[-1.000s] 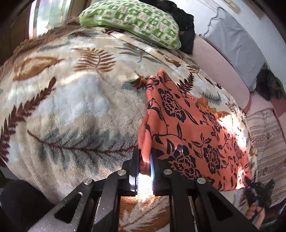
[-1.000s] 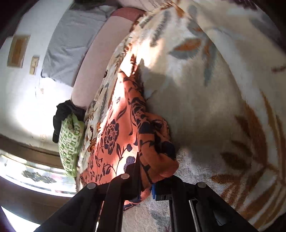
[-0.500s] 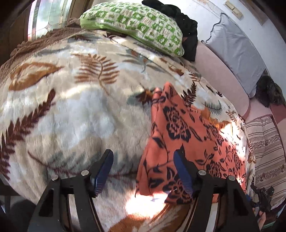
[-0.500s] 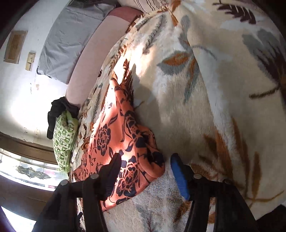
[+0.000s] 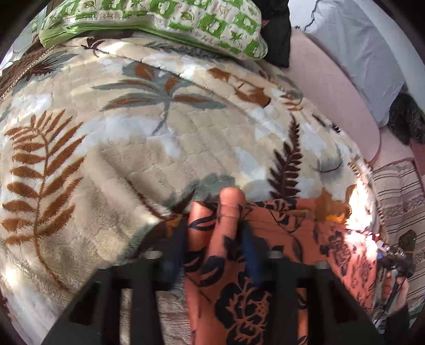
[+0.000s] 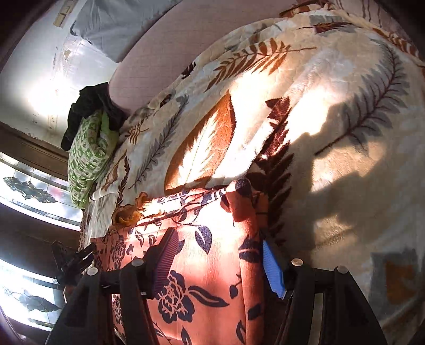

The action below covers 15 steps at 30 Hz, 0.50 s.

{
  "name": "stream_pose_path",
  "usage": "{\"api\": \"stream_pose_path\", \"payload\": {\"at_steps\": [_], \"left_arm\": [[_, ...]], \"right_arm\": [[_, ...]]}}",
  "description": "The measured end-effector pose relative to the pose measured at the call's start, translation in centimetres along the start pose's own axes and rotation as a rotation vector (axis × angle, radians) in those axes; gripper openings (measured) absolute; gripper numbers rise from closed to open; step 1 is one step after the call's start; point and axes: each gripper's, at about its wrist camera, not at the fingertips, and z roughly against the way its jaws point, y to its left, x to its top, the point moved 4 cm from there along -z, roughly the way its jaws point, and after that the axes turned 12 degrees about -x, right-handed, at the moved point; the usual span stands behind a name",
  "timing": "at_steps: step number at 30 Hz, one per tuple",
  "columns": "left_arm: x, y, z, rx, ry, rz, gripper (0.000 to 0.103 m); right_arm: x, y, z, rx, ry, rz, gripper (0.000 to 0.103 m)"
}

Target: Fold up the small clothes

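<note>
Left wrist view only:
- A striped cloth is seen at the right edge, beyond the bed.
- The left claw is blurred. Its jaws have just been closing, and a raised fold of the orange floral garment stands between them and fills the gap. The pads appear pressed on both sides of that fold.
- The right claw is caught small at the garment's far end, by the right edge.

Right wrist view only:
- A patterned-glass window is seen at the left, with a hard patch of sun and a dark shadow on the blanket.
- The right claw is seen close. Its jaws have just been opening and stand wide apart. The garment lies between and under them, and no grip on it is seen. The blue pad sits just beside the garment's folded edge; the other pad is over the cloth.
- The left claw shows dimly at the lower left, at the garment's other end.

Both views:
- The garment is spread flat on the leaf-print blanket of the bed, stretched between the two claws, with its far edge running straight across.

Count:
- Garment for folding: one.
- Claws: two.
- Blanket: one.
- Pillows: two, a green patterned pillow and a grey pillow.
- One black cloth is bunched against the green pillow.
- One pink sheet is exposed beside the blanket.
</note>
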Motion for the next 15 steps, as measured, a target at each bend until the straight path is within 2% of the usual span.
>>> {"api": "stream_pose_path", "payload": {"at_steps": [1, 2, 3, 4, 6, 7, 8, 9, 10, 12, 14, 15], "left_arm": [[0.0, 0.1, 0.4, -0.016, -0.016, -0.003, 0.011], [-0.1, -0.2, 1.0, -0.012, -0.038, -0.013, 0.011], [-0.1, -1.0, 2.0, 0.002, -0.080, -0.048, 0.011], [-0.3, -1.7, 2.7, 0.015, -0.112, -0.084, 0.010], [-0.7, -1.5, 1.6, 0.074, -0.101, -0.112, 0.011], [-1.0, -0.1, -0.1, 0.093, -0.053, -0.080, 0.012], [-1.0, 0.5, -0.7, 0.086, -0.072, -0.079, 0.013], [-0.8, 0.4, -0.4, 0.088, -0.083, -0.078, 0.013], [-0.8, 0.1, -0.1, 0.097, -0.084, -0.080, 0.012], [-0.8, -0.1, -0.1, 0.118, -0.066, -0.106, 0.014], [-0.7, 0.1, 0.4, 0.104, -0.066, -0.082, 0.016], [-0.6, 0.0, 0.8, 0.106, -0.073, -0.071, 0.023]], "right_arm": [[0.0, 0.3, -0.7, -0.009, 0.008, 0.015, 0.065], [0.0, 0.7, -1.0, -0.030, 0.012, 0.042, 0.054], [-0.1, 1.3, -1.3, -0.078, 0.014, 0.082, 0.039], [-0.3, 2.0, -1.2, -0.140, 0.002, 0.127, 0.014], [-0.5, 3.4, -0.2, -0.205, -0.057, 0.180, 0.013], [-0.3, 3.0, -0.5, -0.227, -0.065, 0.178, 0.013], [-0.2, 1.8, -1.8, -0.263, -0.038, 0.143, 0.013], [0.0, 0.4, -3.1, -0.254, -0.023, 0.089, 0.013], [0.0, -0.7, -3.2, -0.200, -0.040, 0.023, 0.012], [-0.2, -1.4, -2.7, -0.158, -0.064, -0.031, 0.012], [-0.2, -2.0, -2.5, -0.108, -0.045, -0.091, 0.018], [-0.2, -2.4, -2.2, -0.078, -0.032, -0.135, 0.020]]}}
